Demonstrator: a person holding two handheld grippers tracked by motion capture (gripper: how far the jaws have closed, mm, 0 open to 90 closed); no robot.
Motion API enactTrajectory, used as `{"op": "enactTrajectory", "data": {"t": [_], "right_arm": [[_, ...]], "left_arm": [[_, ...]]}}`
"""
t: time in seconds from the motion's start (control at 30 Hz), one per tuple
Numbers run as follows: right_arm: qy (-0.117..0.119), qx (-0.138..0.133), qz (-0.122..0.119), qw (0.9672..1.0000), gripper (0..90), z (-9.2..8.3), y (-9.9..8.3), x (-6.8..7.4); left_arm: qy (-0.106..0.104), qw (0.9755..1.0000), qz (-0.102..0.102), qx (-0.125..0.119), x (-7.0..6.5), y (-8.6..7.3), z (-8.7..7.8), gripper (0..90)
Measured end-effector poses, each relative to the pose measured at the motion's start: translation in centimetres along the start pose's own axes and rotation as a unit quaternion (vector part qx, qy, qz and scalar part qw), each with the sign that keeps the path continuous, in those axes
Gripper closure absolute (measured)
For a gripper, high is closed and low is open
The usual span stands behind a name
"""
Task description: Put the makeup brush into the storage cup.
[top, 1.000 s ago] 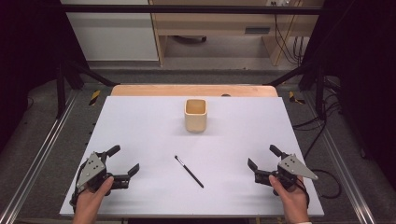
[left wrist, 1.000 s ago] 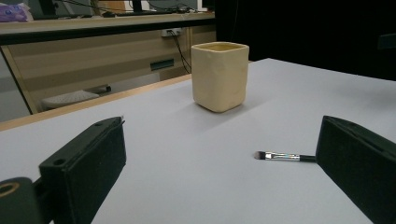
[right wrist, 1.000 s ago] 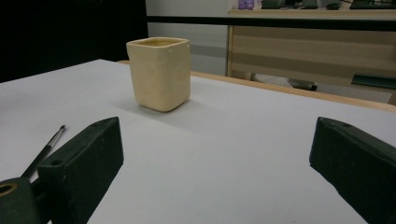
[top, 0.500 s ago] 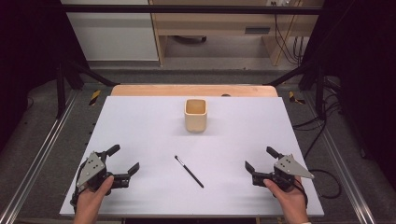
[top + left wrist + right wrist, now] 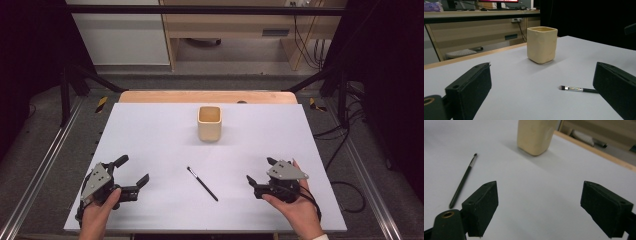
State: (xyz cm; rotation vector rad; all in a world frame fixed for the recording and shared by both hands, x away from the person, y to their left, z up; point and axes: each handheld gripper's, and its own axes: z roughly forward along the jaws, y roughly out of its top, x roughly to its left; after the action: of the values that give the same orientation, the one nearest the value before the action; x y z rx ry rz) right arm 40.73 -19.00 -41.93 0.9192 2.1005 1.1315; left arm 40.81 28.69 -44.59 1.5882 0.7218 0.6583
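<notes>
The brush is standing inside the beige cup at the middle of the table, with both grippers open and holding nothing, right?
Not quite. The brush is not in the beige cup; it lies flat on the table, nearer the person than the cup and apart from it, as the high view shows. The rest holds: the left gripper and right gripper are both open and hold nothing.

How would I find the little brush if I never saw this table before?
Look at the big white table and find the cream square cup standing near its far edge. Come toward the near edge from the cup: the brush lies flat there, alone. It is the one thin thing, a black stick with a silver band and small bristle tip.
</notes>
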Motion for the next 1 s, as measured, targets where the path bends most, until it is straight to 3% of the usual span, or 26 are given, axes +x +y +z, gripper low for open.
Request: {"op": "enactTrajectory", "data": {"t": [0.1, 0.2, 0.3, 0.4, 0.5, 0.53, 0.63, 0.8, 1.0], "right_arm": [[0.008, 0.011, -0.003, 0.9999, 14.7, 0.4, 0.6, 0.7], [0.031, 0.030, -0.005, 0.9991, 13.1, 1.3, 1.6, 1.7], [0.033, 0.043, -0.007, 0.9985, 12.2, 1.8, 2.0, 2.1], [0.047, 0.084, -0.015, 0.9952, 11.7, 2.9, 3.0, 2.9], [0.049, 0.095, -0.025, 0.9940, 10.2, 3.4, 3.6, 3.4], [0.055, 0.109, -0.030, 0.9921, 10.0, 4.1, 4.2, 3.8], [0.062, 0.115, -0.032, 0.9909, 10.0, 4.6, 4.8, 4.3], [0.070, 0.131, -0.066, 0.9866, 10.0, 6.0, 5.6, 6.2], [0.079, 0.154, -0.068, 0.9825, 11.3, 7.2, 6.3, 7.5]], "left_arm": [[-0.001, 1.0000, 0.004, 0.001, -0.1, 0.0, 0.1, 1.6], [0.000, 0.9999, 0.011, 0.009, -0.2, 0.0, 0.3, 1.6], [-0.001, 0.9999, 0.013, 0.010, -0.2, 0.0, 0.3, 1.6], [0.000, 0.9998, 0.017, 0.013, -0.3, -0.1, 0.3, 1.6], [0.001, 0.9998, 0.016, 0.013, -0.2, -0.1, 0.2, 1.6], [0.004, 0.9998, 0.015, 0.014, -0.1, -0.1, 0.2, 1.6], [0.006, 0.9997, 0.018, 0.016, 0.0, -0.1, 0.1, 1.7], [0.008, 0.9997, 0.018, 0.013, 0.0, 0.1, 0.2, 1.6], [0.015, 0.9996, 0.017, 0.013, 0.3, 0.0, -0.2, 1.7]]}}
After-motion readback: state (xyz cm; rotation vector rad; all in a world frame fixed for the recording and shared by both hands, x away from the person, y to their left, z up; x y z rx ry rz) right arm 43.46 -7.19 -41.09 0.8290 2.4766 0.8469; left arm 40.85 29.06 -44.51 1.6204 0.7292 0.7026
